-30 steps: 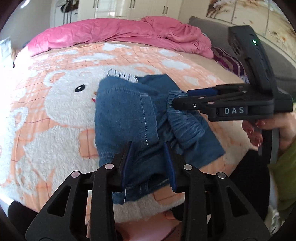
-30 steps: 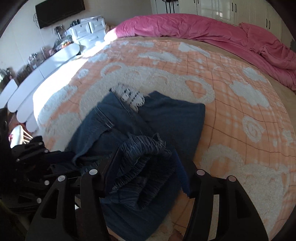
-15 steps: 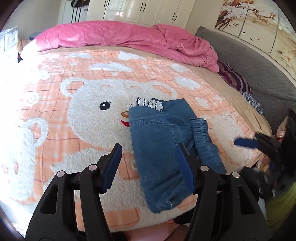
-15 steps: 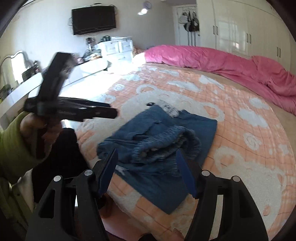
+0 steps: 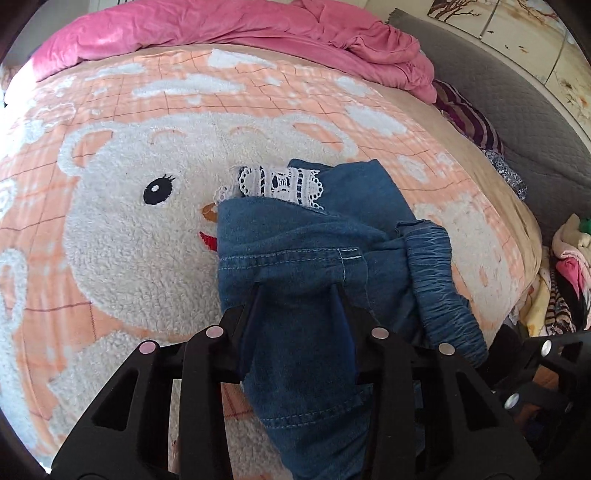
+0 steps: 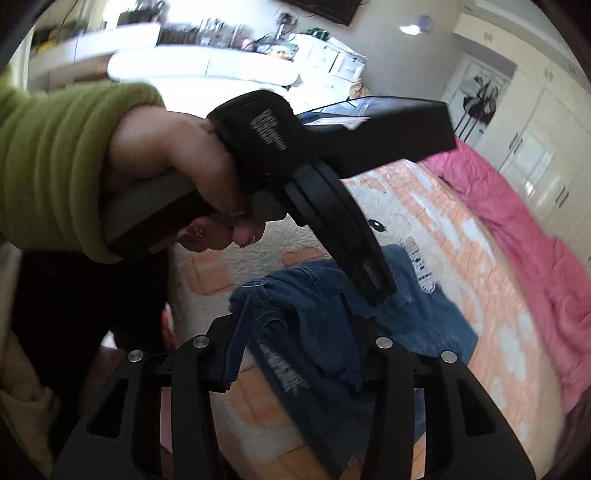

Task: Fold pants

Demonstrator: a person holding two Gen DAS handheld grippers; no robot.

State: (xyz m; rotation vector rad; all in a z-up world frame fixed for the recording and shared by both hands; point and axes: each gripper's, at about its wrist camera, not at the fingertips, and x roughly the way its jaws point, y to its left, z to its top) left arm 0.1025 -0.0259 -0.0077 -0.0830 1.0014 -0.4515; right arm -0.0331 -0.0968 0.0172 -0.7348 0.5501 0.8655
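Blue denim pants point(image 5: 306, 251) with a white lace hem point(image 5: 280, 182) lie bunched on a peach teddy-bear blanket point(image 5: 129, 236), the elastic waistband point(image 5: 439, 280) rolled at the right. My left gripper point(image 5: 299, 291) is open, its fingers low over the near denim panel, with cloth showing between them. In the right wrist view the pants point(image 6: 417, 314) lie below my open right gripper point(image 6: 295, 299). The left gripper body point(image 6: 332, 147) and the hand holding it cross that view above the pants.
A pink duvet point(image 5: 240, 29) is heaped along the far edge of the bed. A grey sofa point(image 5: 517, 96) and a pile of clothes point(image 5: 565, 273) stand at the right. A white dresser point(image 6: 325, 55) and wardrobes point(image 6: 543, 122) line the walls.
Both grippers let go of the pants and pulled back. The left gripper has since come down close over the near denim. The right gripper swung left, behind the left hand.
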